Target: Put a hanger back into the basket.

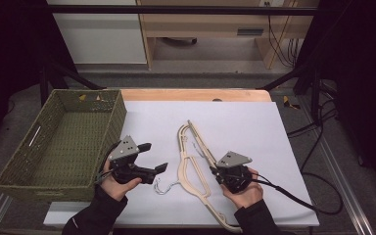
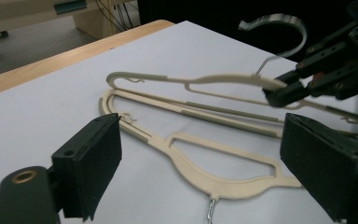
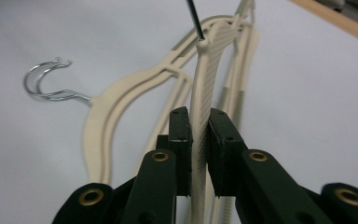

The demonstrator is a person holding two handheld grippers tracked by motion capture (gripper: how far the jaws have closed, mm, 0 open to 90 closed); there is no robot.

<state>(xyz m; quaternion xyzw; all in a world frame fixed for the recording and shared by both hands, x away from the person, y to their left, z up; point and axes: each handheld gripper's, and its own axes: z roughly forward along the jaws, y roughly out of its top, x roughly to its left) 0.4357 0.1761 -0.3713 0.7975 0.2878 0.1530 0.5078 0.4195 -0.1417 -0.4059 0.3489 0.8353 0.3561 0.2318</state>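
right tool (image 3: 199, 140) clamps ribbed cream hanger (image 3: 204, 88).

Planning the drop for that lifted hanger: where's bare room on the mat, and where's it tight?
Free: the mat's far right part, between the hangers and its right edge, and the far strip between basket and hangers. The basket floor is bare too. Crowded: centre front, where the right gripper clamps the lifted hanger over the one lying flat, with the open left gripper beside them.

Two cream hangers (image 1: 192, 161) on the desk (image 1: 254, 132); one woven green basket (image 1: 58, 142); two handheld grippers, left gripper (image 1: 152, 158) and right gripper (image 1: 216, 171).
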